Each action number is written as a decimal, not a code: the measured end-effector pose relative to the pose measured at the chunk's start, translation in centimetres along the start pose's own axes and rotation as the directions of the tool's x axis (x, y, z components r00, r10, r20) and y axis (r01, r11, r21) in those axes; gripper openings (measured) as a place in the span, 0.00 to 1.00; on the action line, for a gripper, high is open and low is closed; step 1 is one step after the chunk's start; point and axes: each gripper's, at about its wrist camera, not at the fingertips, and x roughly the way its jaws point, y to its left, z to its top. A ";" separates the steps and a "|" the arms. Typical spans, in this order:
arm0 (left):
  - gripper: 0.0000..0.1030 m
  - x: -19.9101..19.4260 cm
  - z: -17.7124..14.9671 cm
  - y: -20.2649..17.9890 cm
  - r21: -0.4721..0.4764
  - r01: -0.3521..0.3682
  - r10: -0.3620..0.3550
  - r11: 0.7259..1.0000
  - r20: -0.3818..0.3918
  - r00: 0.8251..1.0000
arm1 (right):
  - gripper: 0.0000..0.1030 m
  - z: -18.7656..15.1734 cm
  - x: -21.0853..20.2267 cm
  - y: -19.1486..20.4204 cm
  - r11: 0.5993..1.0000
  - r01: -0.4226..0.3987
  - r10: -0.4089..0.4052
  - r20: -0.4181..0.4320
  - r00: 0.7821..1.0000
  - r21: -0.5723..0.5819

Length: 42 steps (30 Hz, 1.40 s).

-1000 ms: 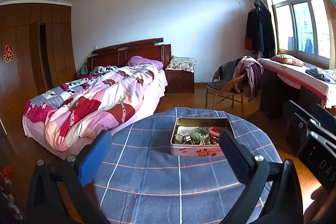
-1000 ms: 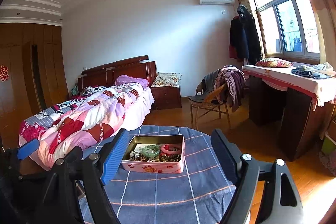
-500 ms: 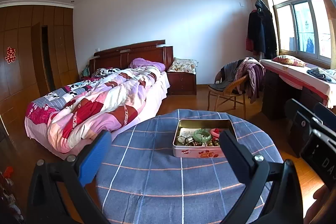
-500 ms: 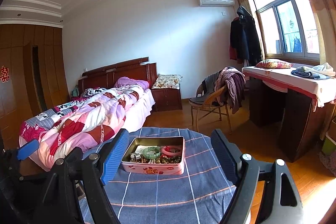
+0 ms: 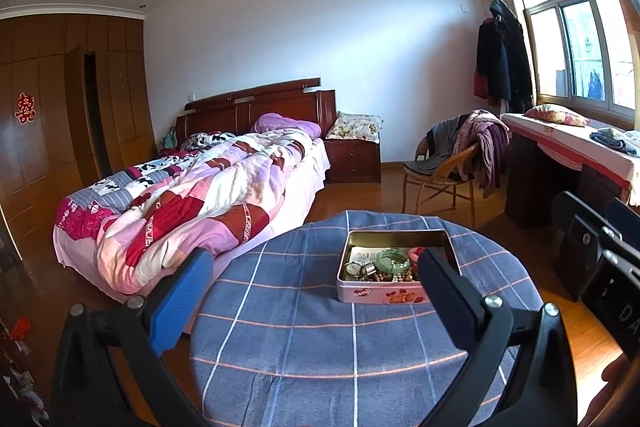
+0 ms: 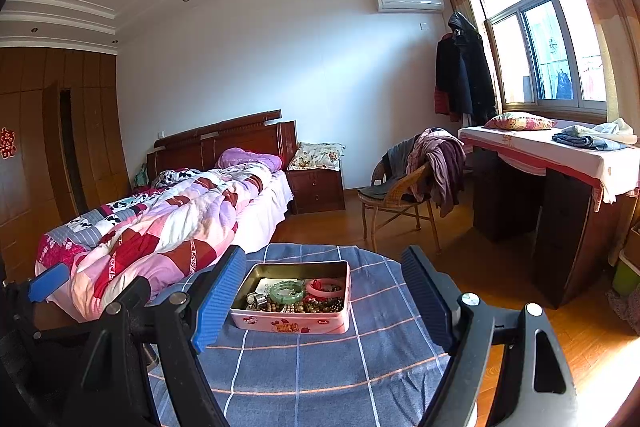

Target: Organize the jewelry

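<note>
Jewelry tin (image 6: 294, 301) sits on the bench (image 6: 320, 367), just beyond the right claw (image 6: 324, 291), centred between its tips. Left claw (image 5: 312, 281) and right claw both released, empty; tin lies far-right of the left claw.

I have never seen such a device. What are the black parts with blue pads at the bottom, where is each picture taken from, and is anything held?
They are two hand-held grippers; a person carries one in each hand. Each picture comes from a camera on one gripper, looking forward between its fingers. The left gripper and the right gripper are both open and hold nothing. Ahead stands a round table with a blue checked cloth. On it sits an open tin containing a green bangle, a pink bangle and beads.
</note>
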 end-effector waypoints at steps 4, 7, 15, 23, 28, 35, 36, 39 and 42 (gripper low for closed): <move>1.00 0.2 0.1 0.0 -0.002 -0.006 0.006 1.000 -0.003 1.000 | 0.78 -0.1 0.1 -0.1 1.000 0.008 -0.008 -0.001 1.000 0.001; 1.00 0.4 0.1 -0.2 0.002 -0.018 0.018 1.000 -0.007 1.000 | 0.78 -0.1 0.2 -0.2 1.000 0.010 -0.010 -0.005 1.000 0.006; 1.00 0.6 0.2 -0.3 0.001 -0.040 0.040 0.999 -0.007 0.999 | 0.78 -0.3 0.2 0.1 1.000 0.014 -0.014 -0.003 1.000 -0.001; 1.00 0.4 0.4 -0.1 0.002 -0.074 0.074 0.997 0.015 0.997 | 0.78 -0.5 0.5 0.2 1.000 0.019 -0.018 -0.014 1.000 0.004; 1.00 0.7 0.6 0.0 0.001 -0.076 0.076 0.997 0.017 0.997 | 0.78 -0.6 0.7 0.2 1.000 0.023 -0.023 -0.011 1.000 -0.002; 1.00 1.3 0.6 0.1 -0.023 -0.022 0.022 0.999 -0.028 0.999 | 0.78 -0.7 0.8 0.4 1.000 0.026 -0.026 -0.009 1.000 -0.008; 1.00 1.3 0.5 0.1 -0.029 -0.013 0.012 0.999 -0.030 0.999 | 0.78 -0.8 0.8 0.5 1.000 0.024 -0.024 -0.011 1.000 -0.008; 1.00 1.2 0.3 0.3 -0.045 0.014 -0.015 0.999 -0.028 0.999 | 0.78 -0.8 0.8 0.5 1.000 0.023 -0.023 -0.014 1.000 -0.008; 1.00 1.0 0.2 0.2 -0.035 -0.004 0.004 0.999 -0.019 1.000 | 0.78 -0.8 0.9 0.6 1.000 0.020 -0.020 -0.021 1.000 -0.009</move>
